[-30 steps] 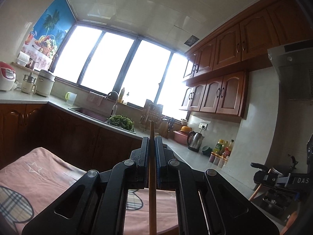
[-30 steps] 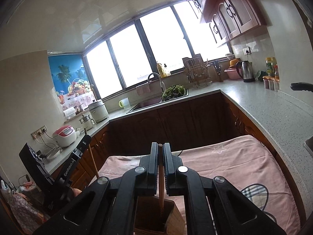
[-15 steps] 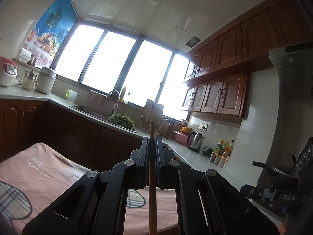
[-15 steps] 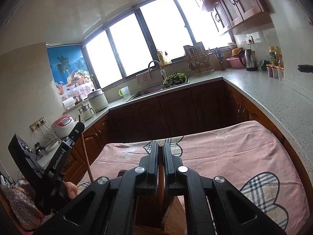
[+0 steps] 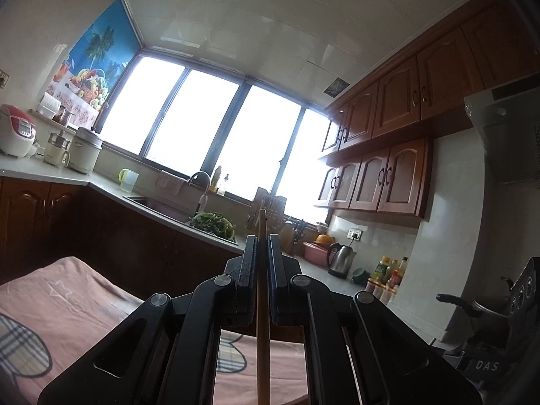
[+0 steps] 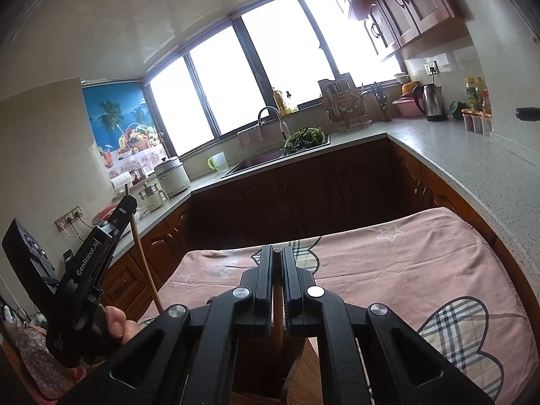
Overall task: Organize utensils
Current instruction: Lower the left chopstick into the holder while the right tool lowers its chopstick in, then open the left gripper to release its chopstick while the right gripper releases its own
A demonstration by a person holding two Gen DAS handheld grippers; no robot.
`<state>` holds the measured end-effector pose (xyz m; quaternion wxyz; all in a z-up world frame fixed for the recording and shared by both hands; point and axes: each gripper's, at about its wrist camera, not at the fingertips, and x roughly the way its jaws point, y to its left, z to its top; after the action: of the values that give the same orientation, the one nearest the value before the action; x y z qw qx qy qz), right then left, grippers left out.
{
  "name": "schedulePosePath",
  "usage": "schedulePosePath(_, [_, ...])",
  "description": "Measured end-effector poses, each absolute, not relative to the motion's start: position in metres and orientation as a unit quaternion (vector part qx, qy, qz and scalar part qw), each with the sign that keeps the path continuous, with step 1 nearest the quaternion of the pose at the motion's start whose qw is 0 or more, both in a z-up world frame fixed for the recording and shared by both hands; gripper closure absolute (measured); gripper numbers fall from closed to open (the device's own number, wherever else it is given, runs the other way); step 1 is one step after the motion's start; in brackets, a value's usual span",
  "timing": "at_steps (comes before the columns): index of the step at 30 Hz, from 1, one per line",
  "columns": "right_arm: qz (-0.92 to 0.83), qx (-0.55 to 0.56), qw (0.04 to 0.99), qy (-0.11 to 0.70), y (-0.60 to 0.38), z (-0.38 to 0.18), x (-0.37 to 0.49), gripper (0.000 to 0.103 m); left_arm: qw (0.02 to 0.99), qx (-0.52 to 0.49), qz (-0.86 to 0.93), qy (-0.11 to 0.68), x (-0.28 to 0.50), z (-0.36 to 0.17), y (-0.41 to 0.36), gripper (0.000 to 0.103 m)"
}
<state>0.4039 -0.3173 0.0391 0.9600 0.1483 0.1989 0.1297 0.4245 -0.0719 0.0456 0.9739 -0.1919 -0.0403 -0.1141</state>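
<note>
My left gripper (image 5: pixel 262 239) is shut on a thin wooden utensil handle (image 5: pixel 261 320) that runs upright between its fingers and sticks out past the tips. The right wrist view shows this left gripper (image 6: pixel 126 204) at the left, with the wooden stick (image 6: pixel 145 266) slanting down from it. My right gripper (image 6: pixel 276 253) is shut on another wooden utensil handle (image 6: pixel 277 317), whose lower end goes down into a dark wooden utensil holder (image 6: pixel 270 368) just below the jaws. The utensils' working ends are hidden.
A table with a pink cloth (image 6: pixel 405 270) with plaid flower patches lies under both grippers. Dark wooden cabinets and a grey L-shaped counter (image 6: pixel 472 162) surround it, with a sink (image 6: pixel 266 160), greens, dish rack, kettle (image 6: pixel 433 103), bottles and rice cookers. A stove pan (image 5: pixel 472 303) is at the right.
My right gripper has tilted down and lowered its utensil deeper into the holder. My left gripper has drifted with its stick still held and points slightly higher.
</note>
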Motion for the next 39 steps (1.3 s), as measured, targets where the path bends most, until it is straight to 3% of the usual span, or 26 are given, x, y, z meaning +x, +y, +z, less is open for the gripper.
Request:
schedulePosePath(15, [0.129,0.161,0.957,0.205,-0.323,0.031,0.403,0.098,0.980,-0.142,-0.101,-0.095,0.395,0.043,-0.070,0.097])
schedulePosePath(22, [0.130,0.166,0.957,0.198,-0.324,0.033,0.403,0.098,0.980,-0.154,-0.088,-0.084,0.398,0.048,-0.064,0.098])
schedulePosePath(39, [0.128,0.179,0.947,0.235,-0.330,0.014,0.416,0.098,0.980,-0.152,-0.117,0.055,0.427,0.006,-0.071,0.098])
